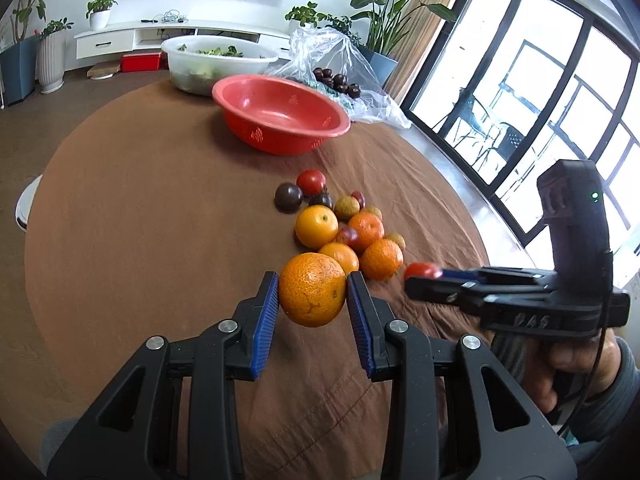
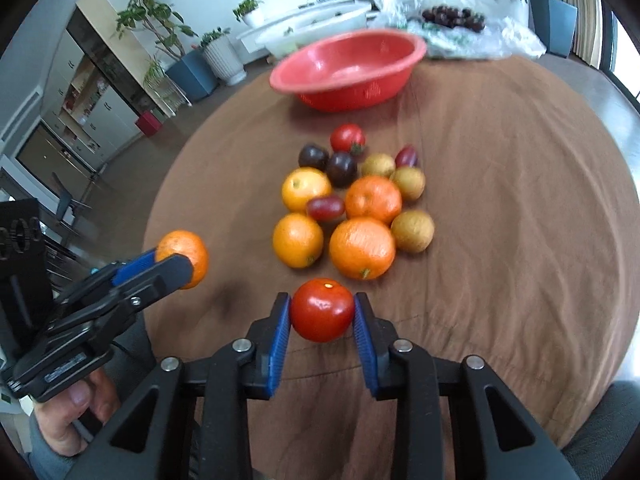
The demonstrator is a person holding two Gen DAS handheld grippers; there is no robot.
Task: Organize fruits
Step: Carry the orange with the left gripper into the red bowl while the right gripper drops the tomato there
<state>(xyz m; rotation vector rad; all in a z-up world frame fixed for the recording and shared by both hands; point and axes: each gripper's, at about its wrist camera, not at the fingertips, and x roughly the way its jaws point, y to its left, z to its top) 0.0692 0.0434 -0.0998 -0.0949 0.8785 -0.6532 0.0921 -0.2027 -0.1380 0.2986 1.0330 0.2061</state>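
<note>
My left gripper (image 1: 313, 292) is shut on an orange (image 1: 312, 289), held above the brown cloth; the same orange (image 2: 185, 258) shows at the left of the right wrist view. My right gripper (image 2: 322, 312) is shut on a red tomato (image 2: 322, 309), just off the cloth; that tomato (image 1: 421, 270) peeks from its tip in the left wrist view. A pile of fruit lies ahead: oranges (image 2: 362, 247), brownish round fruits (image 2: 413, 231), dark plums (image 2: 342, 168), a red tomato (image 2: 347, 137). Beyond it stands a red basket-bowl (image 2: 348, 64), nothing in it.
The round table is covered by a brown cloth (image 2: 500, 200). Behind the red bowl (image 1: 280, 112) are a white basin (image 1: 220, 64) with greens and a clear plastic bag (image 1: 340, 72) with dark fruit. A person's hand (image 1: 576, 364) holds the right gripper. A window lies to the right.
</note>
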